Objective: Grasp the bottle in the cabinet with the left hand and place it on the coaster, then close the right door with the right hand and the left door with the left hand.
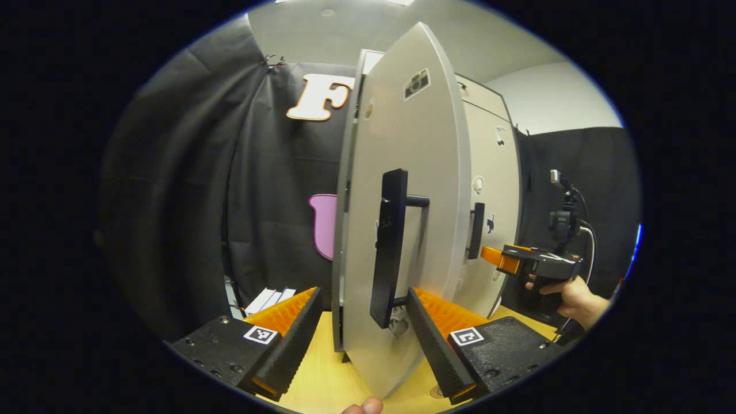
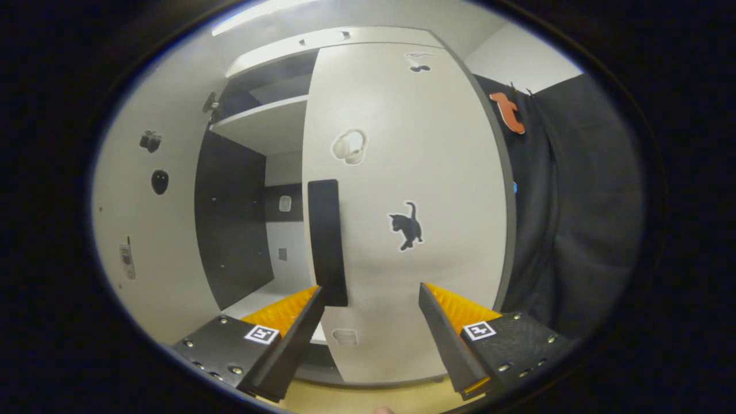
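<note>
between open fingers (image 1: 299,328), left door (image 1: 402,230) edge, maybe ajar

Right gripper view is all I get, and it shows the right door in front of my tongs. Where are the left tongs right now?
Observer: The left tongs are open, and the lower end of a black handle stands between their fingers.
Operator: Which door is that handle on, and how does it stand?
Observer: It is on the left door, which is ajar and nearly edge-on in the left gripper view.
Operator: How do my own tongs look from over there?
Observer: The right tongs, held in a hand, point at the right door just below its short handle. I cannot tell whether they touch it.
</note>
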Motion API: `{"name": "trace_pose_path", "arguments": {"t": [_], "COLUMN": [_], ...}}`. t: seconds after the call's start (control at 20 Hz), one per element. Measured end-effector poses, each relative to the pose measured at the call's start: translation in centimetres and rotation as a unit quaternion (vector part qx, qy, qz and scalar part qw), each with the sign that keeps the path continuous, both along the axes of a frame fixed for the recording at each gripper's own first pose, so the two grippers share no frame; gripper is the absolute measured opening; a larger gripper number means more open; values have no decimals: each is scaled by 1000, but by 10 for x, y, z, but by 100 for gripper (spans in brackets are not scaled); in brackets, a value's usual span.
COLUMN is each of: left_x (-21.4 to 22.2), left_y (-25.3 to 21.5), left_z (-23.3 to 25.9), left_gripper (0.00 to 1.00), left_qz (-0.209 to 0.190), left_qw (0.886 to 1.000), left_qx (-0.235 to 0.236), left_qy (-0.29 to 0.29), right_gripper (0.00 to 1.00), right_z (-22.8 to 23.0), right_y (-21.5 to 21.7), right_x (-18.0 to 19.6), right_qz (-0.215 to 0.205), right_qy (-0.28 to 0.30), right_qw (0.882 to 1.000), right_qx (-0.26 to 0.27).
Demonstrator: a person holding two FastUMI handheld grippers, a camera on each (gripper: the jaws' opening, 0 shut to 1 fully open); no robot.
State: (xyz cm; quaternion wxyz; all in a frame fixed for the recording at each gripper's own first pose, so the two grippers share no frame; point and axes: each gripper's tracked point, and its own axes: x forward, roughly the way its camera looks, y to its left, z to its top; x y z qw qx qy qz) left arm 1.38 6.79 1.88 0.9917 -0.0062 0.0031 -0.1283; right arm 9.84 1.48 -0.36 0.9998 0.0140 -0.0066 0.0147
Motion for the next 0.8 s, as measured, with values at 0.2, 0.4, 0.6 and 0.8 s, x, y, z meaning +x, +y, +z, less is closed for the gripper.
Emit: {"name": "trace_pose_path", "arguments": {"t": [0.2,0.4,0.6,0.8], "left_x": [10,26,47,66], "left_y": [-35,-62,-91,-112], "left_z": [-3,-5,-10,-10], "left_gripper": [93,92,100,100], "left_qz": [-18,-21,-29,-33], "left_qw": [1000,1000,1000,999], "left_qx": [8,3,8,12], "left_qy": [-3,-4,2,-3], "right_gripper": [100,100,100,100], "right_z": [7,14,17,17], "right_y": [-29,-53,-73,-92], "right_x": [-30,-51,-61,-66], "right_qz": [-10,-17,-24,-33], "right_qy": [-6,-9,-9,-8], "right_qw": [1000,1000,999,999], "right_qx": [9,19,33,38]}}
